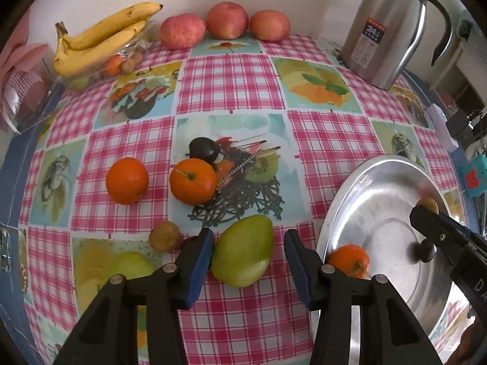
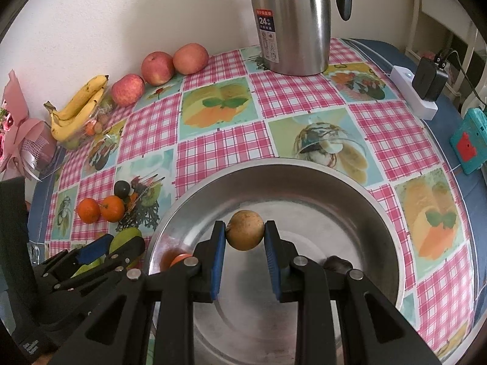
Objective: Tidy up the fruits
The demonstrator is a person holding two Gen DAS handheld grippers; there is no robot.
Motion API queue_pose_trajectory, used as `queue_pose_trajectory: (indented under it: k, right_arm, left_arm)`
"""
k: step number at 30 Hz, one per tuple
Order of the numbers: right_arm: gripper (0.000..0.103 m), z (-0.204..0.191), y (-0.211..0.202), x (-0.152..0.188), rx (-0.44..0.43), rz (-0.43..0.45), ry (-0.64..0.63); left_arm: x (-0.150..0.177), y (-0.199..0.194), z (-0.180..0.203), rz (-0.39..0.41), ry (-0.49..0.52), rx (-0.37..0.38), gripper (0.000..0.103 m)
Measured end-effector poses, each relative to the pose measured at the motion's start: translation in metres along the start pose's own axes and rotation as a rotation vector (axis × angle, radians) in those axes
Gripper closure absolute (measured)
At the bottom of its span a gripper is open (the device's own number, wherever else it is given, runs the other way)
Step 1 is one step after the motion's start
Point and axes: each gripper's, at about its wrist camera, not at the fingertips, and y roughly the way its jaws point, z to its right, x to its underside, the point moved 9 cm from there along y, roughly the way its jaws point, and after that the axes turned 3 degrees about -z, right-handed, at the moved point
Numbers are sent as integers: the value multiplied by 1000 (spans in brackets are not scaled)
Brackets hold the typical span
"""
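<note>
Left tongs (image 1: 248, 243) straddle green mango (image 1: 243, 251), one pad touching

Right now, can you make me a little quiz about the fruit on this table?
1. True or false: the right gripper is squeezing a small brown round fruit above the metal bowl.
2. Which fruit sits between the left gripper's open fingers: A) banana B) green mango C) red apple?
3. How many tangerines lie loose on the tablecloth, outside the bowl?

Key: 1 true; 2 B; 3 two.
</note>
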Motion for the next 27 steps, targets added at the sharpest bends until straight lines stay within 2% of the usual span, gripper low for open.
queue_pose_trajectory:
  k: [1, 5, 11, 16, 22, 27]
  right_arm:
    - [76, 0, 0, 0, -1, 0, 0]
    - [77, -1, 0, 0, -1, 0, 0]
    - [77, -1, 0, 0, -1, 0, 1]
    - [77, -2, 1, 1, 0, -2, 0]
    - [76, 8, 6, 4, 15, -21, 32]
    - [76, 20, 11, 8, 24, -44, 69]
  left_arm:
    - [0, -1, -1, 1, -3, -3, 60]
    - [0, -4, -2, 9, -44, 55, 60]
    - [-3, -9, -2, 18, -68, 81, 61]
    - [-11, -31, -3, 72, -79, 107, 61]
    - [-15, -54, 18, 105, -33, 142, 61]
    - [-5, -55, 52, 73, 49, 193, 61]
